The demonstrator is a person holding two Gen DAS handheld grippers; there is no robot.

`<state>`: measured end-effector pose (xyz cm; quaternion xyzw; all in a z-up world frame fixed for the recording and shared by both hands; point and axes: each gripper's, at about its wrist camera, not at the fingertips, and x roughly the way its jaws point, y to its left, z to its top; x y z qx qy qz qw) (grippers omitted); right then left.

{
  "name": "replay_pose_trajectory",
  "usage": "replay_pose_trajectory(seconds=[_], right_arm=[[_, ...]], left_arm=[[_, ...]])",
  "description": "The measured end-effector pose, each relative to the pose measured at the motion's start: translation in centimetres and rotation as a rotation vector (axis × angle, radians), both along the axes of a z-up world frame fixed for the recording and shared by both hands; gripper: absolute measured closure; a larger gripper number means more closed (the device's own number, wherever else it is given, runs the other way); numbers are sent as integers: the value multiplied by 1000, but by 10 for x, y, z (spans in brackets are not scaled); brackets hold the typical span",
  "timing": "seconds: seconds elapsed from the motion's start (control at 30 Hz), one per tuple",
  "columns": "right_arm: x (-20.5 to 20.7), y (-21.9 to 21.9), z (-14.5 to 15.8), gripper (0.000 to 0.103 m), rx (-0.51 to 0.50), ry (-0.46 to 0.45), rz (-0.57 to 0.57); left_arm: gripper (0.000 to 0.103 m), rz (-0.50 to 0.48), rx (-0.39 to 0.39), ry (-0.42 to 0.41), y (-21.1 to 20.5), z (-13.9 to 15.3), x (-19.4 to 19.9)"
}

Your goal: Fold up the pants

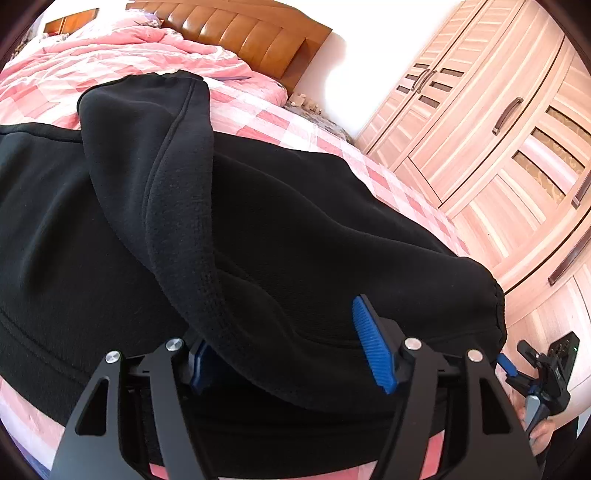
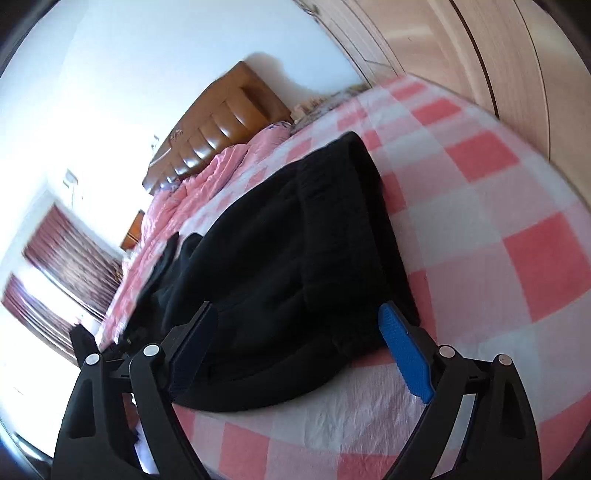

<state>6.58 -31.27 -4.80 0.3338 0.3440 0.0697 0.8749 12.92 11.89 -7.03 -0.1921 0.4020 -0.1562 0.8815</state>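
- The left gripper (image 1: 291, 354) stands with its blue-padded jaws parted; a fold of the black pants (image 1: 258, 229) drapes between them and covers most of the left pad, while the right pad stands clear of the cloth. Whether the hidden pad touches the fabric cannot be told.
- The right gripper (image 2: 301, 354) has its jaws spread wide, straddling the near edge of the pants (image 2: 295, 240) without either pad pressing on the cloth; its view is rolled sideways.
- In the left wrist view the right gripper (image 1: 508, 365) shows at the lower right edge, just past the gathered cuff or waistband of the pants, with part of a hand (image 1: 543, 432) behind it.
- The pants lie spread on the bed, on a pink and white checked sheet (image 2: 498, 229), with one thick doubled strip running across the flat part from the far side toward the left gripper.
- Beyond the pants a rumpled pink quilt (image 1: 122, 48) lies against a brown padded headboard (image 1: 240, 26).
- A light wooden wardrobe (image 1: 498, 129) with louvred doors stands beside the bed.
- Dark red curtains (image 2: 62, 251) hang at a bright window in the right wrist view.
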Motion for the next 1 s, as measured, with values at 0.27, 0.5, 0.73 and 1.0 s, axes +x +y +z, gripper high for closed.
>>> replay_pose_trajectory(seconds=[0.27,0.5,0.73,1.0], right_arm=[[24,-6,-3,36,-15,48,-35],[0,-4,16,82,-112,-22,-75],[-17,7,63,85,-184,-129,-79],[-24,-5,15,85,-191,19,-98]], left_arm=[[38,-9,-3,-1,1,0,1],[90,2,5,41,10,1,8],[91,-38,23,-105,15,60,-17],[90,-75,104,3,12,24,-37]])
